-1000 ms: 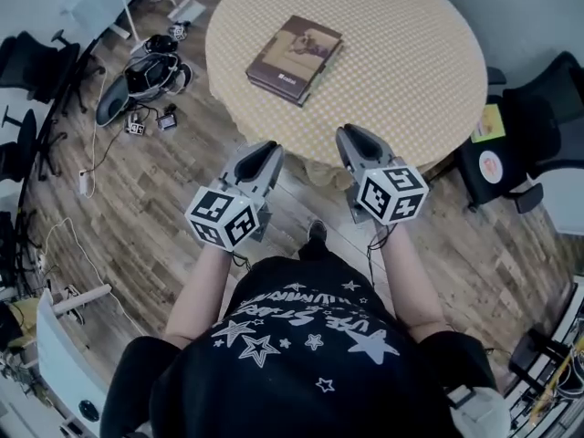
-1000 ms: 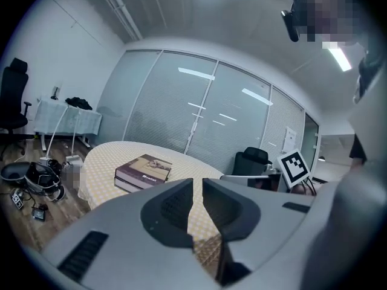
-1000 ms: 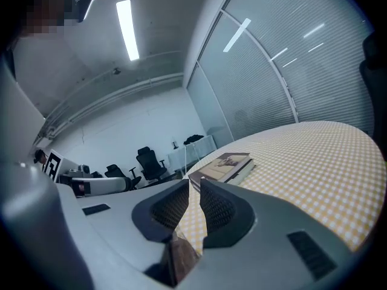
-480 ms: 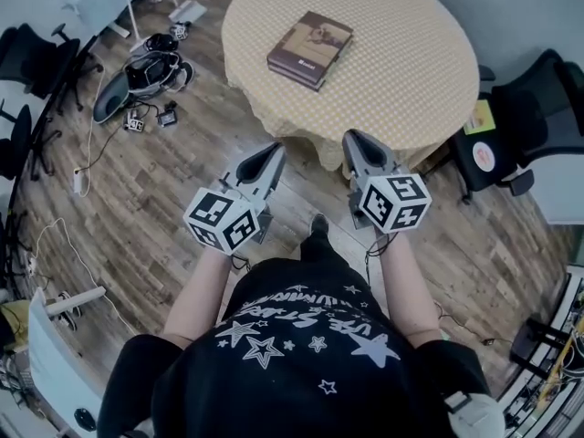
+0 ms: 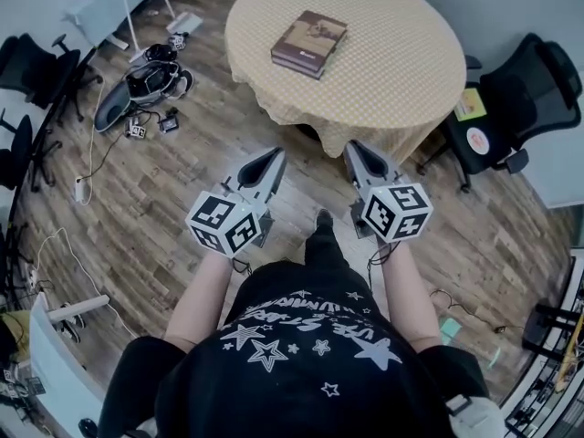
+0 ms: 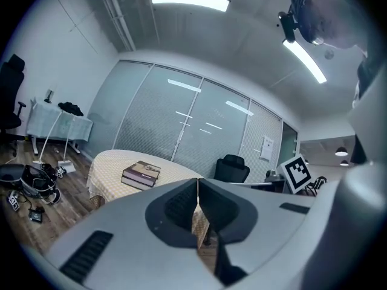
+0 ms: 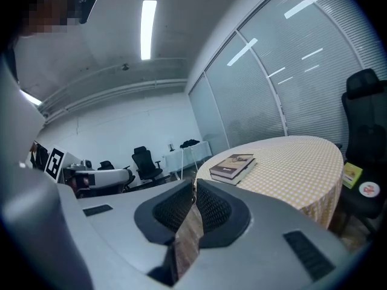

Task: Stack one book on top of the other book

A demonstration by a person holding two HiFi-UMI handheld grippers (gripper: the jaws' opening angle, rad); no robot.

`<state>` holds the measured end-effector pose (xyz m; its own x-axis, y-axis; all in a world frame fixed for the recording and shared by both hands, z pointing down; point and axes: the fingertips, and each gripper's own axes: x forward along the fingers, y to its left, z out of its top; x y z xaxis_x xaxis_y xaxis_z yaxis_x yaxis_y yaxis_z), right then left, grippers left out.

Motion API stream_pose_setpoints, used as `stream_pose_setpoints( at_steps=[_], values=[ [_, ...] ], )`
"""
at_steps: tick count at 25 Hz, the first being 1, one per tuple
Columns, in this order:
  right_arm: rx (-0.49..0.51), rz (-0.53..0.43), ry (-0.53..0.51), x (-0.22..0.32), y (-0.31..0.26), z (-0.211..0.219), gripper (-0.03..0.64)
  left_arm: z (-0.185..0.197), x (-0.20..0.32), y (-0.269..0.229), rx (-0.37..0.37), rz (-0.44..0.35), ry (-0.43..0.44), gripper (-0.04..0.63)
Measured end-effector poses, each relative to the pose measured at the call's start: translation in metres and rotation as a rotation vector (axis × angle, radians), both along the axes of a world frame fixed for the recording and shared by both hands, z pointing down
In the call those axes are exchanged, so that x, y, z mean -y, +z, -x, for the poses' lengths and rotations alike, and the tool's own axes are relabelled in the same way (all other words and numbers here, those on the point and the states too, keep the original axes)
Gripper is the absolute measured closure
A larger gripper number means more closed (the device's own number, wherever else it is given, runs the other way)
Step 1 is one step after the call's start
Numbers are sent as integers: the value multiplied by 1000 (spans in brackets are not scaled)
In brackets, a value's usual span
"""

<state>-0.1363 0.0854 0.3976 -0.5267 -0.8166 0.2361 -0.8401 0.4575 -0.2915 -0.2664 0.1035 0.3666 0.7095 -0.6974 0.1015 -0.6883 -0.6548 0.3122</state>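
Two stacked books (image 5: pixel 309 44) on round worktop (image 5: pixel 411 71); my left hand-held gripper (image 5: pixel 275 156) and right hand-held gripper (image 5: pixel 352 148) well clear
Risks, as I judge them: the worktop's checked cloth (image 5: pixel 365 128) hangs loose over the near rim, so a snag there would drag everything on it; the upper book (image 5: pixel 312 35) looks squared on the lower book (image 5: pixel 292 64), yet a knock to the worktop could slide it off. Location: the books lie left of the worktop's middle, ahead of and well apart from both hand-held grippers, which hang over the wood floor (image 5: pixel 155 199) short of the near rim. Left jaws: together, nothing between. Right jaws: have just been closing, now meeting, nothing between
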Motion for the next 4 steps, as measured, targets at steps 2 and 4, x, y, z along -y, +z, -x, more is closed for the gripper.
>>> stream_pose_setpoints(
  at_steps=[2, 4],
  values=[
    [1, 6, 3, -14, 3, 0, 576, 2, -11, 1, -1, 1, -1, 581],
    [4, 13, 6, -27, 6, 1, 577, 4, -21, 1, -5, 4, -3, 581]
  ],
)
